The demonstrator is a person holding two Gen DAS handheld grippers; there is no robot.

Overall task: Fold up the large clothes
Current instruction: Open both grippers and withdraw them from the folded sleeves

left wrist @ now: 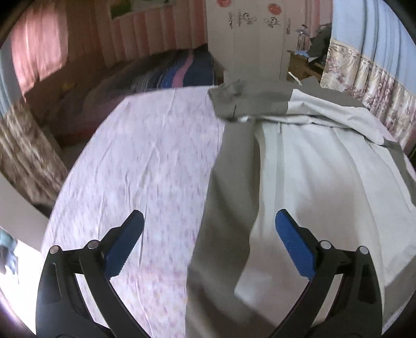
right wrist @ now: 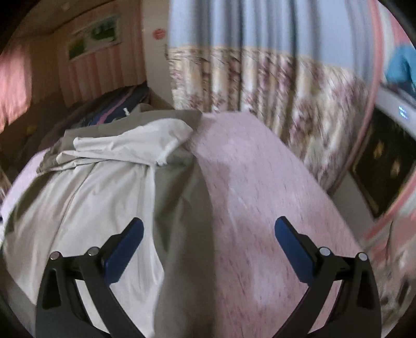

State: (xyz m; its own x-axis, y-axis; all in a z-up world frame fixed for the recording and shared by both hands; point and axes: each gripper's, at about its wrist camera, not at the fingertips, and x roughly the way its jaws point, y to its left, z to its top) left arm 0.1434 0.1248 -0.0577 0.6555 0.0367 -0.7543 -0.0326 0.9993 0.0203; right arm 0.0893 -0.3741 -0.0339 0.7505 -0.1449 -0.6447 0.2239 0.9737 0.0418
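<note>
We find the garment, a large two-tone piece in pale grey-white with olive-grey panels, spread flat on the bed sheet, which is pale pink with a fine floral print. In the left wrist view the garment occupies the right half of the bed; an olive-grey sleeve runs down its left edge toward the camera, and the upper part lies bunched and folded over at the far end.

The left gripper hovers above the sleeve, its blue-padded fingers spread wide and holding nothing.

In the right wrist view the garment lies to the left, with a second olive-grey sleeve running down the middle and bare sheet to the right. The right gripper likewise stands wide apart and holds nothing, above the sleeve edge.

We note no containers. Red and black decals mark a white wardrobe door; no writing is legible. Floral curtains hang beyond the bed. Both views are motion-blurred.
</note>
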